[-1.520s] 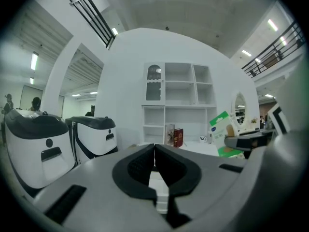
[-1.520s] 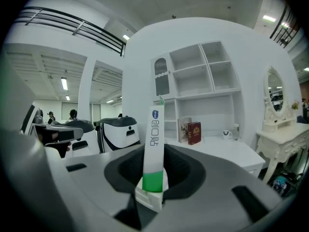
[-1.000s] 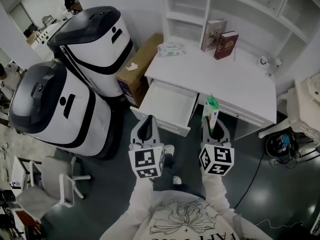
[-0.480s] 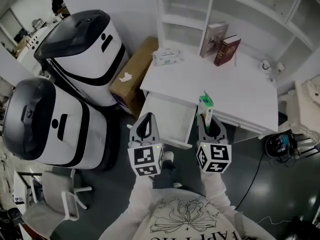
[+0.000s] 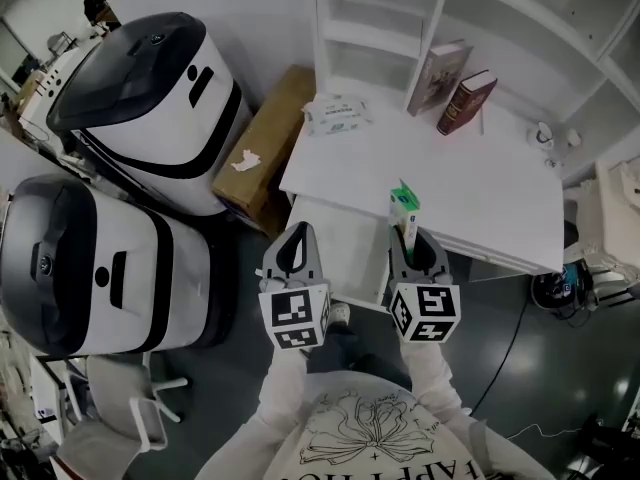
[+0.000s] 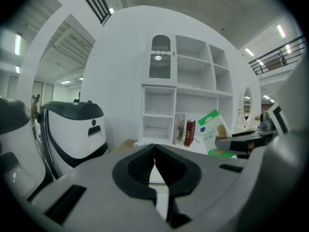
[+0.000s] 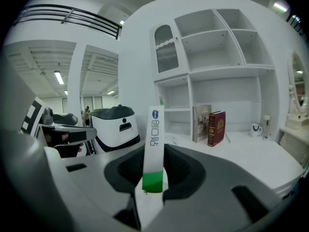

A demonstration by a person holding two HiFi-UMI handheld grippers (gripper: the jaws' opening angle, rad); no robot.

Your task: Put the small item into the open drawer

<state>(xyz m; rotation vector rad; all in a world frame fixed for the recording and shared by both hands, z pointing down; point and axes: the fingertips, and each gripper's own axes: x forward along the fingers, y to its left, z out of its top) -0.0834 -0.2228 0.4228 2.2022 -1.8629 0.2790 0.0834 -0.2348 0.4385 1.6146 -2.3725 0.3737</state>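
The small item is a narrow white and green carton (image 5: 404,211). My right gripper (image 5: 413,245) is shut on its lower end and holds it upright, just off the front edge of the white desk (image 5: 440,183). The right gripper view shows the carton (image 7: 154,144) standing between the pads. The open drawer (image 5: 345,243) juts from the desk's left front, between the two grippers. My left gripper (image 5: 297,253) hovers over the drawer's left side, shut and holding nothing, its jaws (image 6: 154,151) meeting. In the left gripper view, the carton (image 6: 211,129) appears at right.
Two books (image 5: 455,88) stand at the desk's back under white shelves, with a tissue pack (image 5: 337,115) at left and a mug (image 5: 541,133) at right. A cardboard box (image 5: 265,148) and two large white and black machines (image 5: 150,98) crowd the floor at left.
Both grippers have come closer to the desk and drawer, and the carton's top now shows over the desk's front edge. Neither gripper's jaws have changed.
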